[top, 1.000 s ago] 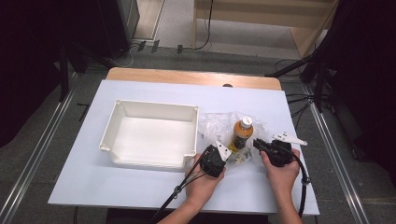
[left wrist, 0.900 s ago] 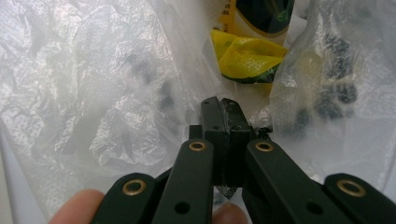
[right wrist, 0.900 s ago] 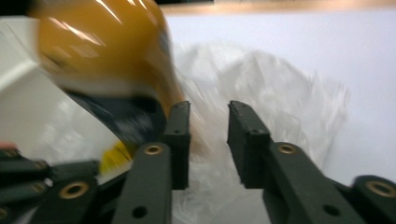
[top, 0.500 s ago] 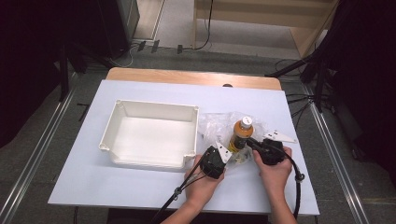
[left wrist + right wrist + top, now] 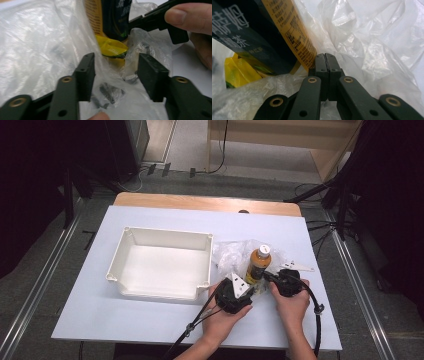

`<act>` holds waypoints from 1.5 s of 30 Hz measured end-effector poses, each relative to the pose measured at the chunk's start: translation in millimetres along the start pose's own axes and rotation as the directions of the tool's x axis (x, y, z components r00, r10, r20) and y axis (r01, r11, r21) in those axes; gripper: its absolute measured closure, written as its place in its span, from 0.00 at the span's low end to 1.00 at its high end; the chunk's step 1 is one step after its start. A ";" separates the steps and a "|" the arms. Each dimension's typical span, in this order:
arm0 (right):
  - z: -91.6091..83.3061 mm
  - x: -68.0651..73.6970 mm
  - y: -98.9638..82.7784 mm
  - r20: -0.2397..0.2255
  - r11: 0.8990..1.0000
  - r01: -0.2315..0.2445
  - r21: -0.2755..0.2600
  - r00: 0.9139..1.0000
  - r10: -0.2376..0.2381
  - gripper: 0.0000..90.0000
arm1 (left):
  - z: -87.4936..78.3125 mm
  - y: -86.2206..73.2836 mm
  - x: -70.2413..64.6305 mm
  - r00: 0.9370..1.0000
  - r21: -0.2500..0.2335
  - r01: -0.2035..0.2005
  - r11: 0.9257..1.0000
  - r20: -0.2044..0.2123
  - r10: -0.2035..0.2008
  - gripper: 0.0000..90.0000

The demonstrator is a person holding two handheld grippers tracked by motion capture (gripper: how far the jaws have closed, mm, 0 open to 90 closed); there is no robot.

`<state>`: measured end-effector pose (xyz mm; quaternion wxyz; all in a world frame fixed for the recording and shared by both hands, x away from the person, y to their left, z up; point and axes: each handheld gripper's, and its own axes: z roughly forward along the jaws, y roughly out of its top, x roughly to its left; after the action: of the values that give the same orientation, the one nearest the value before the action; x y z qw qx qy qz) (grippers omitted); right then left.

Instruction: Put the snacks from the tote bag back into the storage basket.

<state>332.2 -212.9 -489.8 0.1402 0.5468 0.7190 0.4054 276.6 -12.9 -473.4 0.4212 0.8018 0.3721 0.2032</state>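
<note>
Closing in, our right gripper has slid to the bottle at the tray's three o'clock, pinching bag plastic; left gripper gapes.

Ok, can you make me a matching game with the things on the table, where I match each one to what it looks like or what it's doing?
Things:
1. tray
2. bottle
3. left gripper
4. right gripper

States:
A. jaws pressed together
B. white, with nothing in it
C. jaws apart around crinkly plastic bag
D. standing up, orange with a white cap

Pairs: 1-B, 2-D, 3-C, 4-A
</note>
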 end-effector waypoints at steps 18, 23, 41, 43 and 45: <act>-30.0 10.1 5.5 0.020 0.984 0.095 -0.149 0.995 -0.093 0.79 | 12.3 0.5 2.4 1.000 0.127 0.008 0.992 -0.028 -0.005 1.00; -47.2 13.9 11.1 0.018 0.971 0.148 -0.189 0.989 -0.148 0.65 | 12.4 0.3 2.6 1.000 0.122 0.018 0.992 -0.026 -0.015 1.00; -58.6 35.5 25.1 -0.064 0.938 0.210 -0.277 0.970 -0.236 0.36 | 11.8 0.0 2.0 0.999 0.114 0.017 0.993 -0.031 -0.013 1.00; -52.6 38.7 26.5 -0.057 0.939 0.216 -0.267 0.969 -0.239 0.33 | 11.7 -0.1 1.9 0.999 0.113 0.018 0.993 -0.032 -0.014 1.00; -47.2 40.4 27.3 -0.044 0.941 0.212 -0.265 0.972 -0.231 0.33 | 11.9 -0.1 1.8 0.999 0.109 0.021 0.994 -0.032 -0.018 1.00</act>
<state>305.4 -194.8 -430.2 0.2280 0.4239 0.7216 0.4976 285.3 -17.7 -480.2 0.3726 0.8168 0.3969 0.1907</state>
